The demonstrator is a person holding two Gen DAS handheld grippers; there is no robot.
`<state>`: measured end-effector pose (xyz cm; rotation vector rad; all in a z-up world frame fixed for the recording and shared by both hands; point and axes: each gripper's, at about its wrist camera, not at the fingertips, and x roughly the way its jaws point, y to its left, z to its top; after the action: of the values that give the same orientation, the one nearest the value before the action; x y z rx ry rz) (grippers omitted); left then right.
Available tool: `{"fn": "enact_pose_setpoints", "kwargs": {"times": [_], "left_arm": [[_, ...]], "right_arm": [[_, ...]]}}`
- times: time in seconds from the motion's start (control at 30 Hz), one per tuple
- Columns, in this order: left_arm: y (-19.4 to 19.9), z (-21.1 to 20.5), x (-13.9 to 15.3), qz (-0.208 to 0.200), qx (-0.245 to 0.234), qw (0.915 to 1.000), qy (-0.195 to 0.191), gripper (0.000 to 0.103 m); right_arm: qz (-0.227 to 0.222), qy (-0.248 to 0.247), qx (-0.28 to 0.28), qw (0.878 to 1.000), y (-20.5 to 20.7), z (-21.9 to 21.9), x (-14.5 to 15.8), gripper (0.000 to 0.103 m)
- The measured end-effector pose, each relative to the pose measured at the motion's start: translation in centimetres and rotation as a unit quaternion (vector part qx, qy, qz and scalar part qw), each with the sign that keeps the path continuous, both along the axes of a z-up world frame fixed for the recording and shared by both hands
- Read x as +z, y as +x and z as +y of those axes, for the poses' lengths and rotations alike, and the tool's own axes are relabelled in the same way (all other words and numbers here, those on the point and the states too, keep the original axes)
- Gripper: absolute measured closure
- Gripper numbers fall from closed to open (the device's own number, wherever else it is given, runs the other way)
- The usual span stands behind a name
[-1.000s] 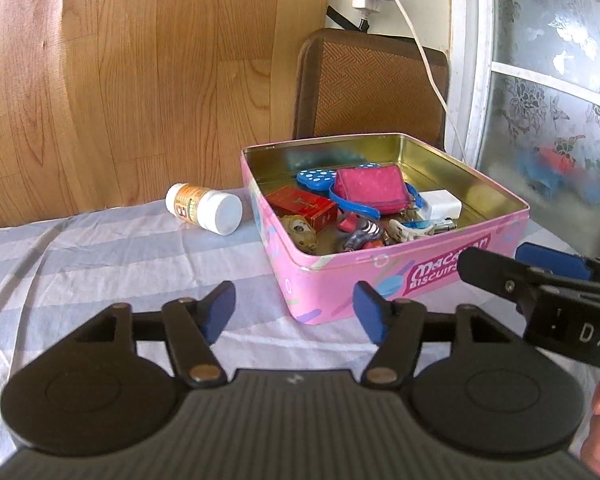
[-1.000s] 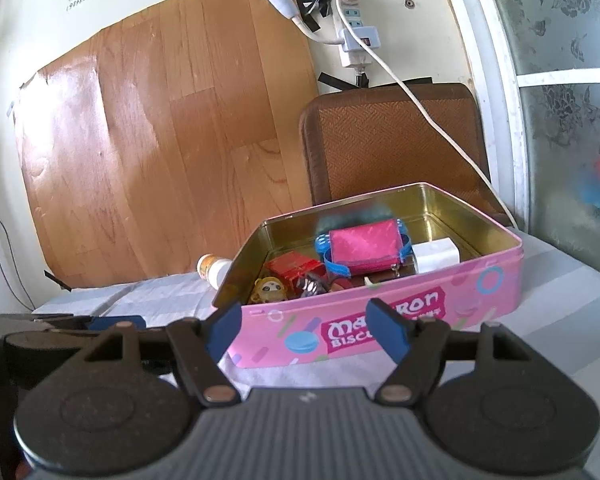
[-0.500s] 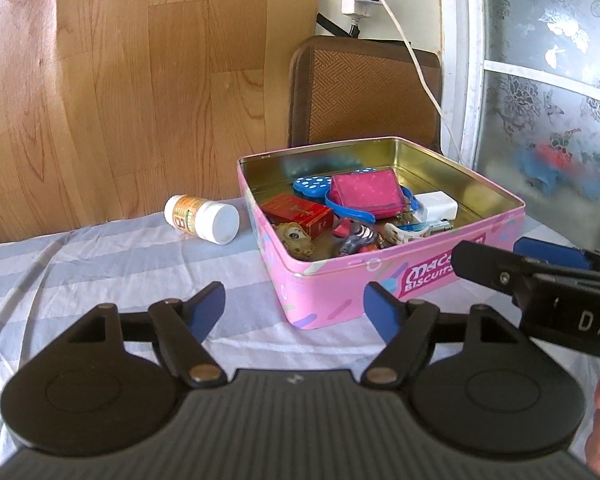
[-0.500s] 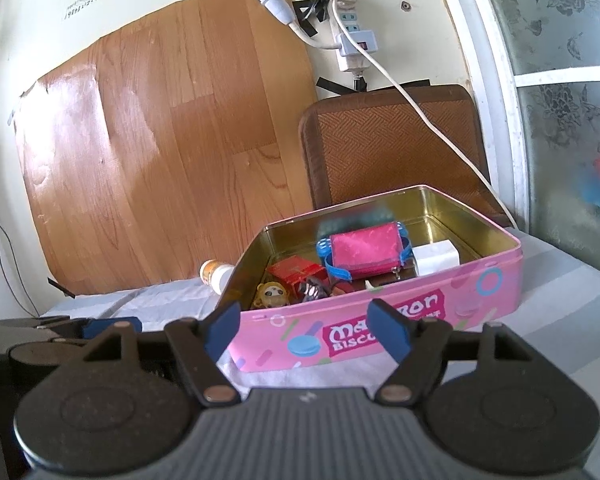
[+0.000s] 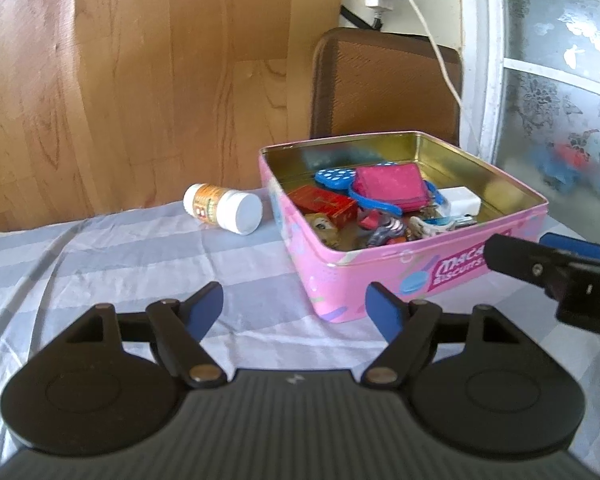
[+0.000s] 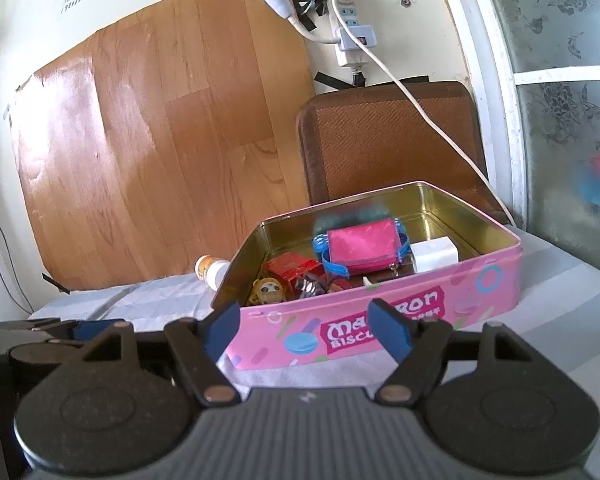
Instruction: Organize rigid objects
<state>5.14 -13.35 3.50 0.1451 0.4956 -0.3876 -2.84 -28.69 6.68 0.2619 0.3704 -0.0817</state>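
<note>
progress: most items already in tin (image 5: 440,268) | left: 1 bottle (image 5: 224,208) lies ahead-left of left claw (image 5: 294,308), beside tin | both claws spread, empty; right claw (image 6: 306,326) faces tin

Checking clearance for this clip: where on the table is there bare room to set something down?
Bare striped cloth lies left of the pink tin, between the white bottle and the left hand-held gripper. The tin's near-left half is crowded; its far-right corner is bare.
</note>
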Motion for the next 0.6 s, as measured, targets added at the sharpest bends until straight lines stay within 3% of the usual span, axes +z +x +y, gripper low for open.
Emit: {"fn": "enact_pose_setpoints", "kwargs": {"times": [0.6], "left_arm": [[4.0,6.4,-1.2,-0.002,0.078,0.9970,0.000,0.023]], "right_arm": [[0.007,-0.064,0.047,0.997,3.1,5.3,1.3,0.030]]}}
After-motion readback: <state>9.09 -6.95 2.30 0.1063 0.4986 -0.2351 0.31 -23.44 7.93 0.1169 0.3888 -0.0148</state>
